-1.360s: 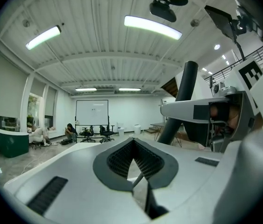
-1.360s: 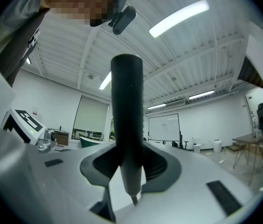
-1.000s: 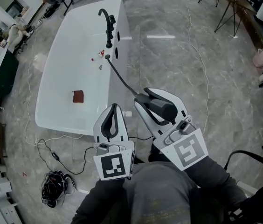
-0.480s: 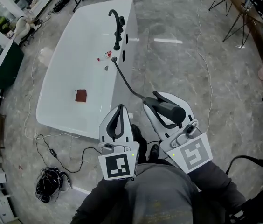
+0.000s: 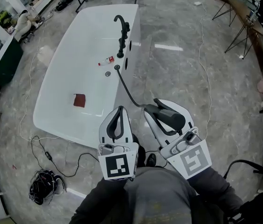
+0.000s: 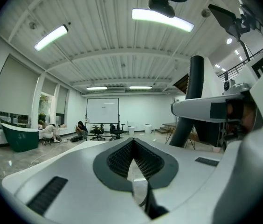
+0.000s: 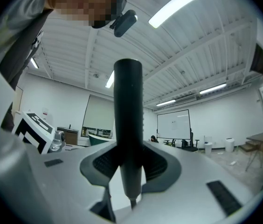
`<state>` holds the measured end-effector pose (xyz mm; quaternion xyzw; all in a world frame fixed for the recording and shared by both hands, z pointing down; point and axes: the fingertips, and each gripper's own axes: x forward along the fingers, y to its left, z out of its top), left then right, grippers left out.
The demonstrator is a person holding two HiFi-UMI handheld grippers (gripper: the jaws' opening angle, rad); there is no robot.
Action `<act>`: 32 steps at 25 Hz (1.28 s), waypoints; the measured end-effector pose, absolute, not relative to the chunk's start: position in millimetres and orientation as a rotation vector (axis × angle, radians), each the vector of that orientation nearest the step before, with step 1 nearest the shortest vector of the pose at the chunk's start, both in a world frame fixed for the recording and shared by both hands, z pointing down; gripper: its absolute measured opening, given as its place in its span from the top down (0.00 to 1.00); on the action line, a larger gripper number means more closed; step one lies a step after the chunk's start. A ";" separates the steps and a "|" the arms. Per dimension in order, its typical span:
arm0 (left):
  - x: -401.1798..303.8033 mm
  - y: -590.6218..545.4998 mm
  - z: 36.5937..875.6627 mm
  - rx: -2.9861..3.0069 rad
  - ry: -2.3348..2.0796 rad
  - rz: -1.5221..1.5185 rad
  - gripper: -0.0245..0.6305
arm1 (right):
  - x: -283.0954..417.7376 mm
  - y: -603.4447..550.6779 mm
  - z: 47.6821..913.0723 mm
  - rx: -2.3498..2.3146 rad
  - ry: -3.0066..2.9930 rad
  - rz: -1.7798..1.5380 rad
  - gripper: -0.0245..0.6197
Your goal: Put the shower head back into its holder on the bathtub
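Near bathtub (image 5: 61, 94) | right gripper (image 7: 129, 169) grips shower head (image 5: 169, 115) (hose (image 5: 127, 88) attached) | left gripper (image 5: 117, 109) closed

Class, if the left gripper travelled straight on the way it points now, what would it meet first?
Probably nothing near: the left gripper points roughly level above the bathtub, toward the far whiteboard. Its height over the bathtub is uncertain.

We find no words, numbers or brand names that can be read anywhere. The left marker cube (image 5: 118, 166) and the right marker cube (image 5: 191, 160) bear only black-and-white square patterns. The far whiteboard (image 6: 102, 110) looks blank from here. The small bottle (image 5: 106, 61) on the bathtub (image 5: 75, 45) may carry a red label, too small for us to read.
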<state>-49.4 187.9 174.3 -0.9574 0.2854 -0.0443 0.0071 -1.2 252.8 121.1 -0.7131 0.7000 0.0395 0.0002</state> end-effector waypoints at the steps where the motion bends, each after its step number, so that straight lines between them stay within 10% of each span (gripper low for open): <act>1: -47.4 181.9 175.5 -2.997 0.897 -0.139 0.96 | 1.0 247.3 121.1 -2.241 2.201 0.122 0.76; 32: 5.1 44.0 186.7 -3.041 0.924 -0.169 0.96 | 49.7 105.1 99.0 -2.208 2.272 0.097 0.76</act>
